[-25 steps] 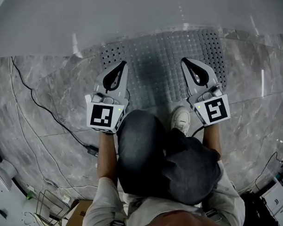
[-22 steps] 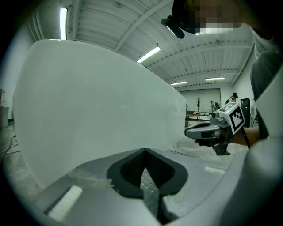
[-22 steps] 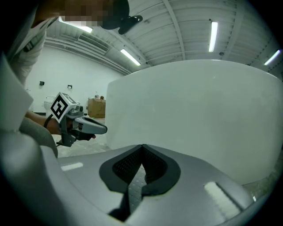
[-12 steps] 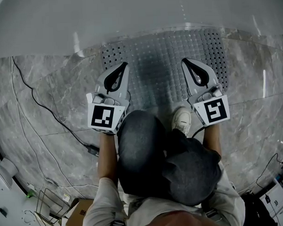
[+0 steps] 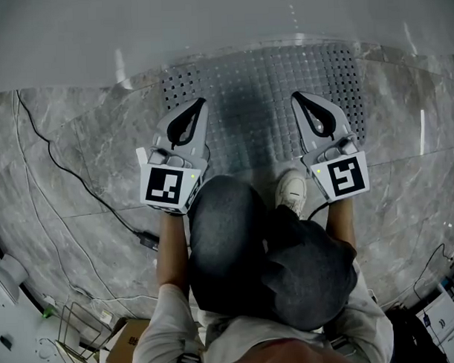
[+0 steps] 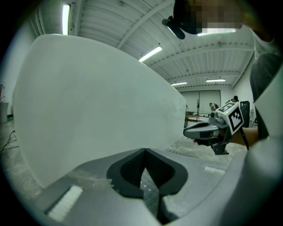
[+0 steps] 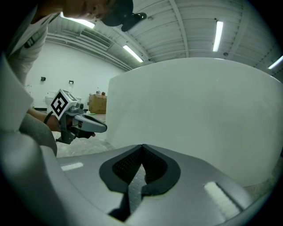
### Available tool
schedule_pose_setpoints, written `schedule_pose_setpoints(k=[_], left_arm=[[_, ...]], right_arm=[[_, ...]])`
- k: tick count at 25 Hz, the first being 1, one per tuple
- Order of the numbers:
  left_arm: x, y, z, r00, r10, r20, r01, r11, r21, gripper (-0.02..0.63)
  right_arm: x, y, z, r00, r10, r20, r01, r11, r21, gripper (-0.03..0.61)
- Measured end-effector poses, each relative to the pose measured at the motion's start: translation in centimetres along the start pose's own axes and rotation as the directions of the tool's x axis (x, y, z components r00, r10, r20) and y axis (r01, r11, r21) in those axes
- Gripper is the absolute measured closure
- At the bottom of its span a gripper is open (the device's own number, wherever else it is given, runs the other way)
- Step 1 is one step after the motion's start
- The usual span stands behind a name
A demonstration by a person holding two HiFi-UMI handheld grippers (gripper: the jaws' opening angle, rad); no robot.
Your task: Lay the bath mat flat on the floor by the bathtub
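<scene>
The grey studded bath mat [image 5: 254,102] lies flat on the marble floor against the white bathtub [image 5: 207,29]. My left gripper [image 5: 200,103] sits low over the mat's left part, its jaws shut with the tips touching. My right gripper [image 5: 296,99] is over the mat's right part, also shut. In the left gripper view my closed tips [image 6: 144,151] point at the tub wall [image 6: 97,101], and mat texture [image 6: 149,190] shows through the slit behind them. The right gripper view shows the same: closed tips [image 7: 142,146] and mat [image 7: 135,183] below. I see no fold or lifted edge.
The person crouches with a white shoe [image 5: 290,191] at the mat's near edge. A black cable [image 5: 71,175] runs across the floor at the left. A wire rack [image 5: 80,331] and a cardboard box [image 5: 121,348] stand at the lower left.
</scene>
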State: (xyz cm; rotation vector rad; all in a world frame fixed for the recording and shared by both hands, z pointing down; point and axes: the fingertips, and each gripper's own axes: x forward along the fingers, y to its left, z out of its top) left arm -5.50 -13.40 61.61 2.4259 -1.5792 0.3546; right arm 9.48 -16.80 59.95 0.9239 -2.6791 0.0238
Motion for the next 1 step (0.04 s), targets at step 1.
schedule_pose_setpoints(k=[1], left_arm=[[0.0, 0.04, -0.1, 1.0, -0.003, 0.0, 0.003, 1.0, 0.002, 0.609]], right_arm=[[0.07, 0.03, -0.02, 1.0, 0.0, -0.001, 0.0, 1.0, -0.001, 0.578]])
